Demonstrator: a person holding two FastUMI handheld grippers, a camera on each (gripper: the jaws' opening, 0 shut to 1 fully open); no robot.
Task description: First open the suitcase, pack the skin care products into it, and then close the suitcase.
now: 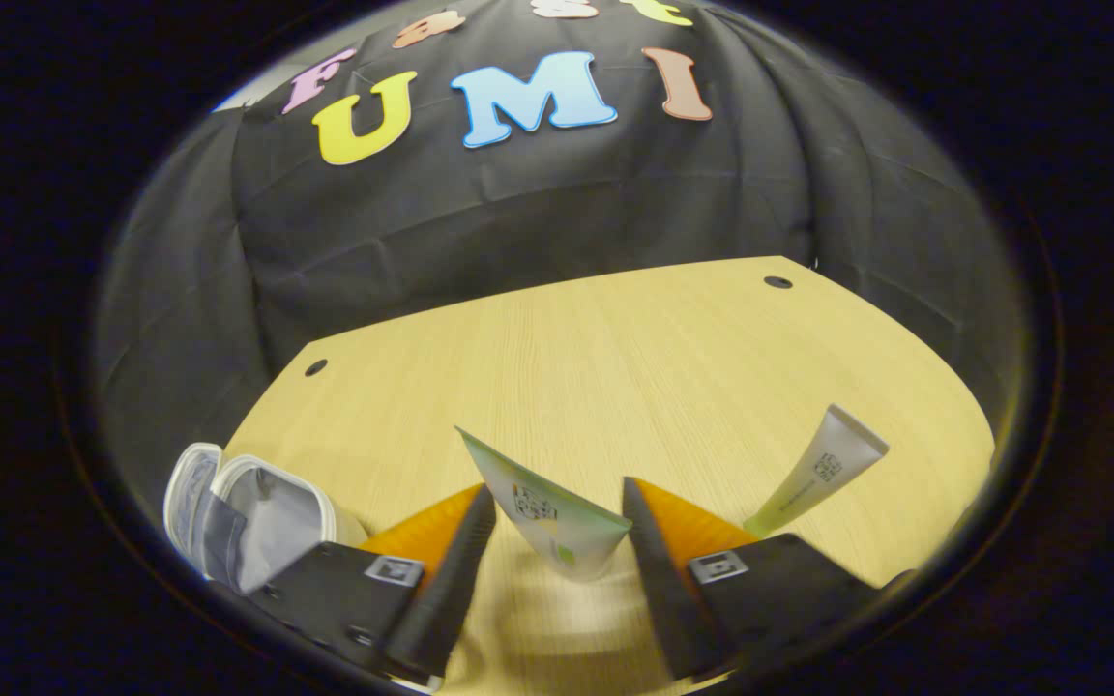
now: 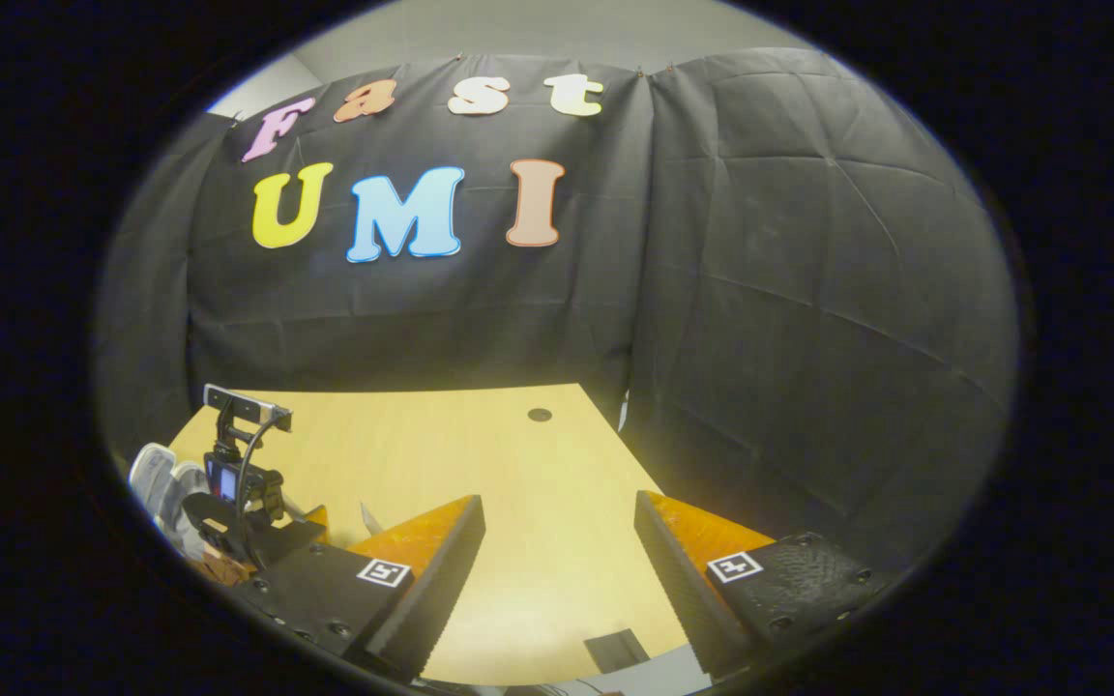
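A white-and-green tube [image 1: 549, 517] stands tilted between the fingers of my left gripper [image 1: 559, 522], crimped end up. Both fingers touch its sides, and it hangs just over the wooden table [image 1: 615, 358]. A second pale tube [image 1: 820, 471] lies on the table to the right. The small white suitcase [image 1: 248, 512] sits open at the left, its grey lining showing. My right gripper [image 2: 557, 551] is open above the table [image 2: 480, 454], nothing between its fingers. In the right gripper view the left gripper [image 2: 248, 503] with its camera shows at the left, in front of the suitcase [image 2: 153, 476].
Black cloth walls close off the table at the back and right. Cable holes [image 1: 777, 282] [image 1: 315, 367] mark the far corners. The table's right edge [image 2: 634, 454] runs close beside my right gripper. A small dark object [image 2: 615, 648] lies at the near edge.
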